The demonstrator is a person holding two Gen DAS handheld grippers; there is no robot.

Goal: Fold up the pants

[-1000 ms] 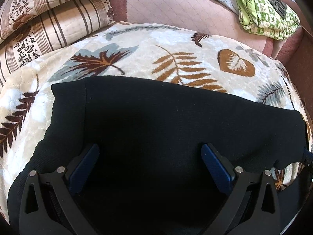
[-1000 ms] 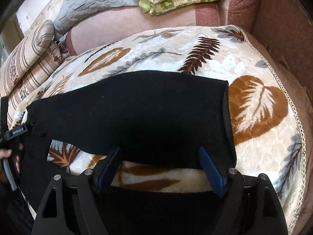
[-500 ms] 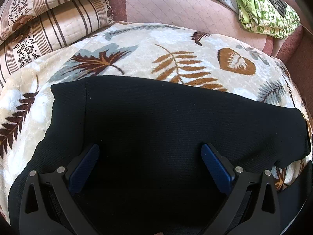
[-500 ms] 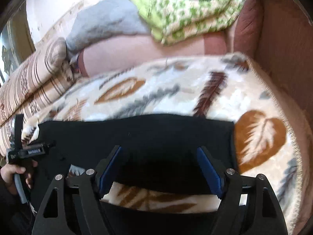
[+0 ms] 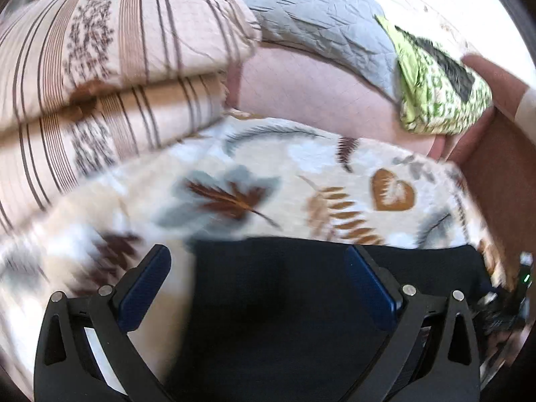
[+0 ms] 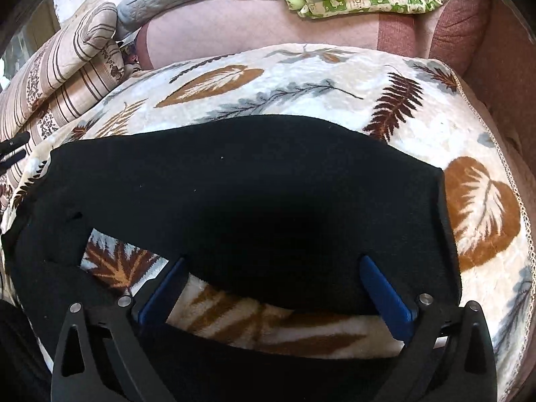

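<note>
Black pants (image 6: 254,201) lie spread on a leaf-patterned blanket (image 6: 301,77). In the right wrist view one leg runs across the middle and the other leg (image 6: 268,372) lies nearer, with a strip of blanket between them. My right gripper (image 6: 273,288) is open above the near edge of the far leg. In the left wrist view the pants (image 5: 274,308) fill the lower middle, with their left edge between the fingers. My left gripper (image 5: 258,278) is open and empty above them. The left view is blurred.
Striped folded quilts (image 5: 100,83) lie at the back left. A grey quilt (image 5: 318,23) and a green patterned cloth (image 5: 435,90) rest on the sofa back. The brown sofa arm (image 6: 502,77) rises on the right. The other gripper (image 5: 516,298) shows at the right edge.
My left gripper has lifted and tilted up and to the left, so more of the sofa back shows. My right gripper has swung back down over the pants. Both stay open.
</note>
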